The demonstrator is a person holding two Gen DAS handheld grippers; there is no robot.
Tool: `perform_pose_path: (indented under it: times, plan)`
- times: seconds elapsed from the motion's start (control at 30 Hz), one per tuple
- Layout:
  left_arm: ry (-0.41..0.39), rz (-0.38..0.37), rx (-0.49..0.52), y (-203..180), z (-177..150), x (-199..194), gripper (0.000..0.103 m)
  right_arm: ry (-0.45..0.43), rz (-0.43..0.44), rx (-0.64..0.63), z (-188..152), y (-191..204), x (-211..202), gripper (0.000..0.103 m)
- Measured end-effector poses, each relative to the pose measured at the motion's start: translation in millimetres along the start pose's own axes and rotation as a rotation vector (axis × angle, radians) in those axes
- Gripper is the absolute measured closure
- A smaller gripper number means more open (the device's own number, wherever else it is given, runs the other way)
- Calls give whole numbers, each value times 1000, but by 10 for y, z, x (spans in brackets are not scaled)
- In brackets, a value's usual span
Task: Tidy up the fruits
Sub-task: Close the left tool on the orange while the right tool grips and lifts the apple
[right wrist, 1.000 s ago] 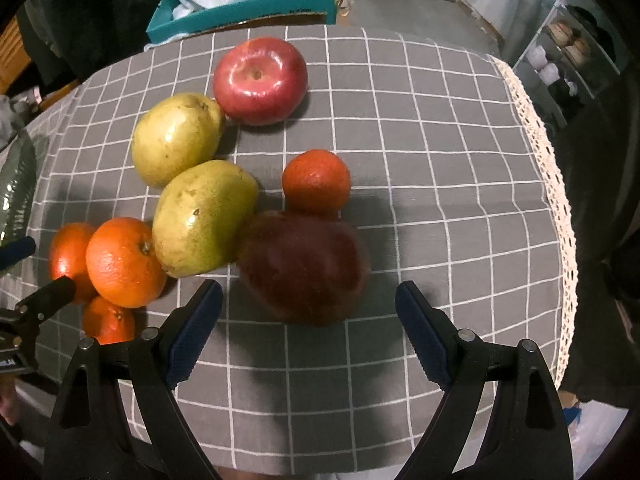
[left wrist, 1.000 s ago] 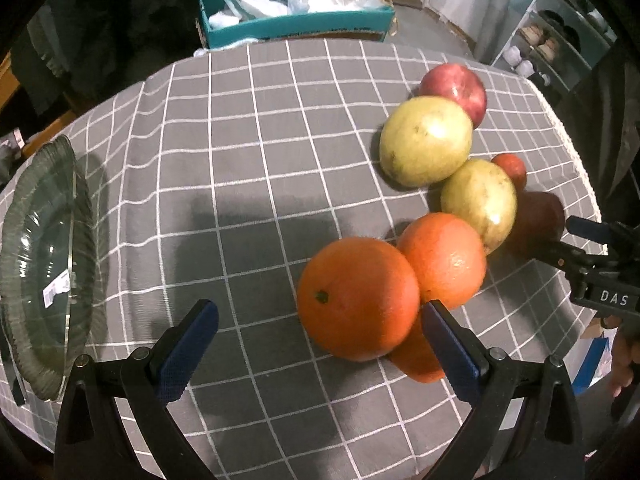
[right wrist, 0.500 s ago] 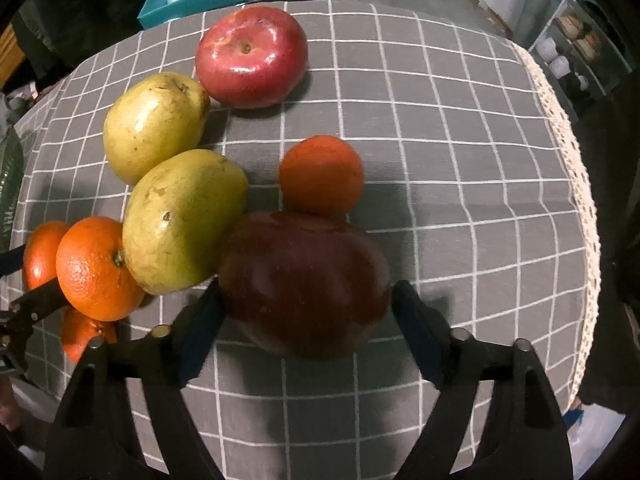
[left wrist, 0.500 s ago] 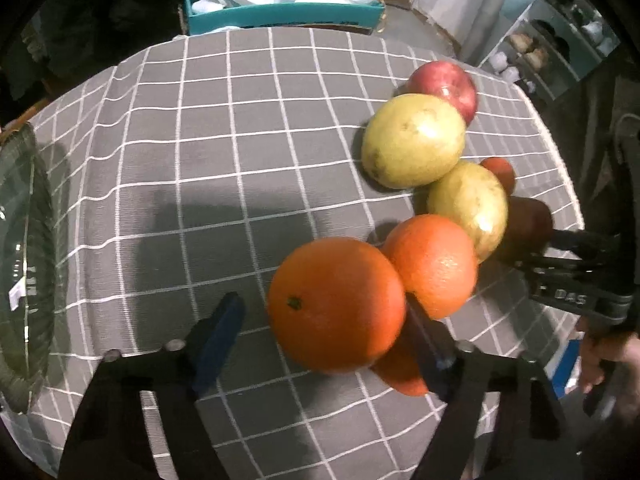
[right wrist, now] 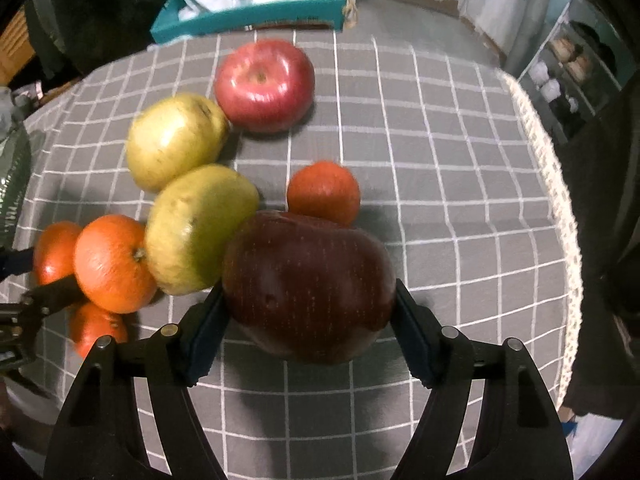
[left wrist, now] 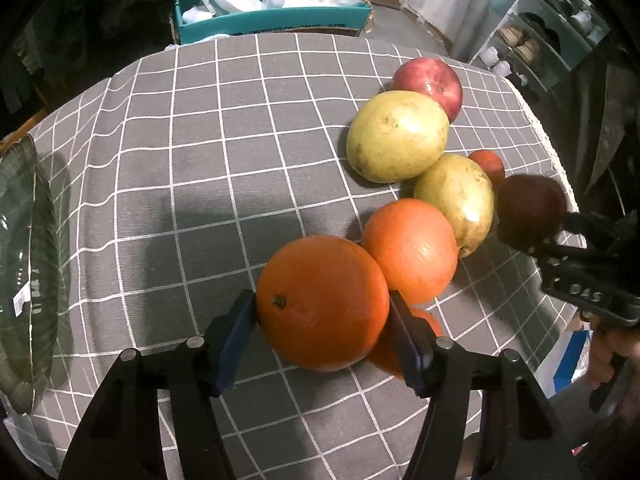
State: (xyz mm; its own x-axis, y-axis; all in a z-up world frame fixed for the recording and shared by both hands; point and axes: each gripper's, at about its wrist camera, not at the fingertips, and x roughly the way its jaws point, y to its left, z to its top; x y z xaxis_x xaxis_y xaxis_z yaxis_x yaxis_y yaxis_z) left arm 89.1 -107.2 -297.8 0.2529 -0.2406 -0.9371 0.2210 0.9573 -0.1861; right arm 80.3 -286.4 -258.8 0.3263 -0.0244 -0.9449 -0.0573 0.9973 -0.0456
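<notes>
In the left wrist view my left gripper has its jaws closing, and both blue pads press on the sides of a large orange on the grey checked cloth. A second orange touches it, and a third is half hidden behind the right finger. In the right wrist view my right gripper also has its jaws closing, with both pads against a dark red apple. A small tangerine sits just beyond the apple, and a yellow-green fruit leans on its left.
Another yellow-green fruit and a bright red apple lie farther back. A green glass plate stands at the table's left edge. A teal box with plastic bags sits behind the table. The lace-trimmed edge is close on the right.
Both grippers have narrowed from wide open. The left pads now grip the large orange and the right pads grip the dark red apple, which fills more of the view.
</notes>
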Motion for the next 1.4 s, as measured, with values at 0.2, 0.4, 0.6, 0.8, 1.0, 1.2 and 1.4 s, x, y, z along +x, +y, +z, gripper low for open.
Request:
perform_pose_path:
  times: [0.2, 0.4, 0.6, 0.8, 1.0, 1.2, 1.4]
  plan:
    - [-39, 16, -22, 101, -6, -135, 38, -75, -9, 3, 54, 5, -264, 27]
    - [-103, 40, -23, 142, 10, -348, 38, -135, 1, 6, 106, -34, -450, 27]
    - [-177, 50, -14, 134, 34, -637, 38, -196, 26, 3, 158, 28, -645, 27]
    - [-255, 65, -15, 116, 51, -961, 38, -258, 44, 0, 202, 95, -847, 27]
    - [-337, 73, -31, 178, 87, -1318, 38, -327, 47, -17, 229, 156, -1071, 27]
    - [-390, 77, -40, 229, 87, -1545, 38, -389, 66, -24, 266, 222, -1275, 27]
    - [-440, 89, -56, 298, 65, -1777, 38, -443, 94, -26, 309, 289, -1459, 27]
